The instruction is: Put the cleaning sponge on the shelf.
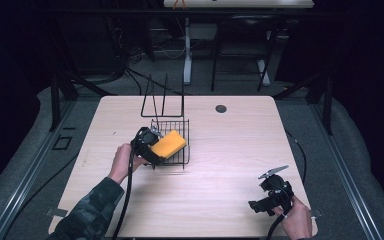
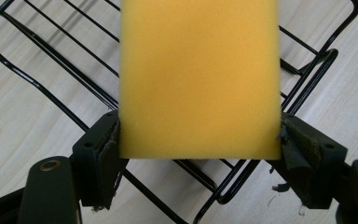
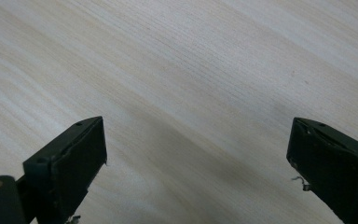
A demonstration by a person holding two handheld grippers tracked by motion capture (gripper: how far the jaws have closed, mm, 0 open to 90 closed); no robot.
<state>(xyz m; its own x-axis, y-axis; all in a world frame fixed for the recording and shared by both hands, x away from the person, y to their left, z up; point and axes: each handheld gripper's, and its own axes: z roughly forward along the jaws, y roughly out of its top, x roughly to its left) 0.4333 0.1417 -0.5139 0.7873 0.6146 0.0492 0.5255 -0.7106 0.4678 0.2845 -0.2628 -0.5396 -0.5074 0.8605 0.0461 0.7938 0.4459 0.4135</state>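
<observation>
Lying over the black wire basket (image 1: 176,145) near the middle of the desk (image 1: 230,150), the yellow sponge (image 1: 168,144) was held at its near end by the left gripper (image 2: 199,140), whose jaws were pressed against its two long sides. Its long axis ran straight away from that gripper, out across the basket's wires. Whether it already rested on them could not be told. The right gripper (image 3: 198,154) was seen well apart, jaws spread wide over bare desk, holding nothing
</observation>
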